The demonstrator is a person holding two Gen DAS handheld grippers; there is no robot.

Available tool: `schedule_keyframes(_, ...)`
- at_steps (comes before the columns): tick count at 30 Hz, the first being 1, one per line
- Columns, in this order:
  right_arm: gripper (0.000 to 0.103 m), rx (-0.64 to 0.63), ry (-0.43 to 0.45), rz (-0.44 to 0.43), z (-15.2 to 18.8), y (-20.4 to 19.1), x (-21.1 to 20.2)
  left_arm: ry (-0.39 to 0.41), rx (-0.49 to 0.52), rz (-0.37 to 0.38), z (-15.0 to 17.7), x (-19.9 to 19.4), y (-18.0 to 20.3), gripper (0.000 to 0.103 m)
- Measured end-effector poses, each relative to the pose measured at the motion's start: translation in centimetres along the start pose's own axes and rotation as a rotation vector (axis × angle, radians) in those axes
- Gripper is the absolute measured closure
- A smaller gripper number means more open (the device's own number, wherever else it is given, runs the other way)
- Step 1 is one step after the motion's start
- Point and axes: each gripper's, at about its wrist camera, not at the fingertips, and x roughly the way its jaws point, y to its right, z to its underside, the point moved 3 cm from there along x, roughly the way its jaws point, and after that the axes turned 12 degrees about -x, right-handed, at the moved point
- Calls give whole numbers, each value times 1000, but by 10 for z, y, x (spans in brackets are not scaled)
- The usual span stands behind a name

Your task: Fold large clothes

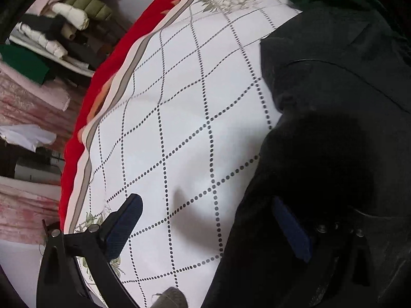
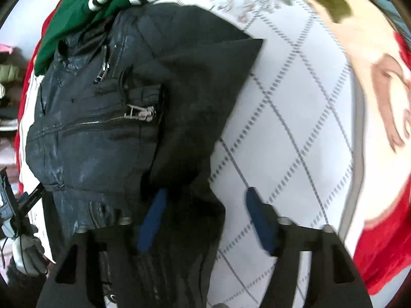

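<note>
The right gripper [image 2: 203, 220] is hanging wide open, gripping nothing, straddling the right edge of the black zippered leather jacket [image 2: 97, 118] lying lengthwise away on the white dotted-check sheet [image 2: 295, 128]; the left gripper [image 1: 208, 228], also open, is hovering beside the opposite edge.

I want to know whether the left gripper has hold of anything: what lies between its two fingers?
Only bare checked sheet. In the left wrist view the left gripper stands open, with the black jacket beside its right finger, not between them.
</note>
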Motion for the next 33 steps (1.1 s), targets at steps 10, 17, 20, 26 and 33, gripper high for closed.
schedule_keyframes(10,27,22,-101,28,4,-11,29,-48,-13,87,0,2,10,0)
schedule_keyframes(17,27,109,-123,-103,41,-10,25,-164,-33,318,23,3,-16,0)
schedule_keyframes(20,20,162,-124,-142,53,-13,49,-206,-31,384,28,16,-13,2)
schedule_keyframes(26,33,133,-49,-67,31,-16,46,-110,60,397,24,4,4,83)
schedule_keyframes(33,89,112,-48,-53,20,-65,51,-43,121,396,30,-24,4,98)
